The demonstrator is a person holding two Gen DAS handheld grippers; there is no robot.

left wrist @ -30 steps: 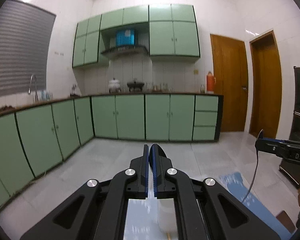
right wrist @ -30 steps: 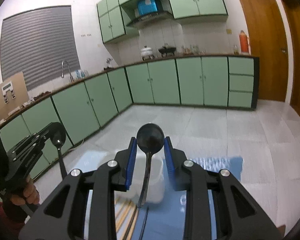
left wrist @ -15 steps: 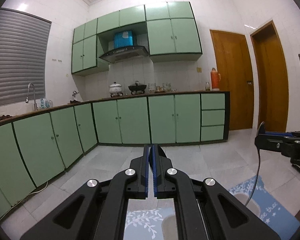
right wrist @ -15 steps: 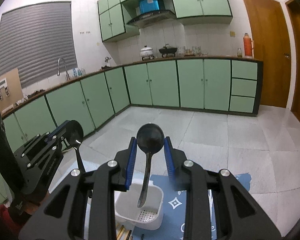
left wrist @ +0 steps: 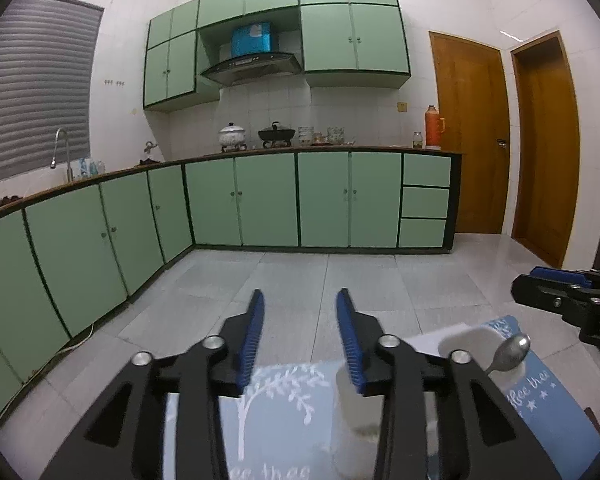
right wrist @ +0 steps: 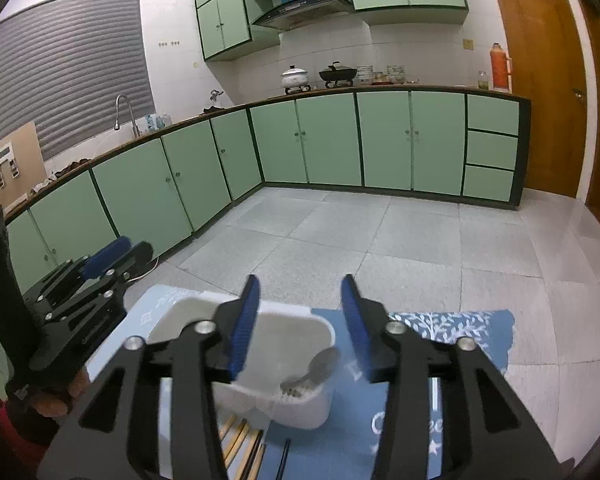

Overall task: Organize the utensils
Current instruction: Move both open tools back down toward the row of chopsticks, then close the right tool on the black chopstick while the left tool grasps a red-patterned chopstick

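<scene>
So both grippers are hanging over a blue mat [right wrist: 452, 326] on the tiled floor [right wrist: 380, 232], green cabinets [left wrist: 268, 200] all round. Left gripper [left wrist: 300, 332] has its jaws opening with nothing between them, just mat and floor showing through the gap. Right gripper [right wrist: 298, 320] is opening too, and its jaws are empty as well. A white holder [right wrist: 296, 360] sits on the mat right below it, and a spoon [right wrist: 316, 368] leans inside with its bowl up near the rim. From the left wrist view you can see that same spoon poking out of the holder off to the right. Some chopsticks [right wrist: 240, 444] lie on the mat just in front of the holder.
</scene>
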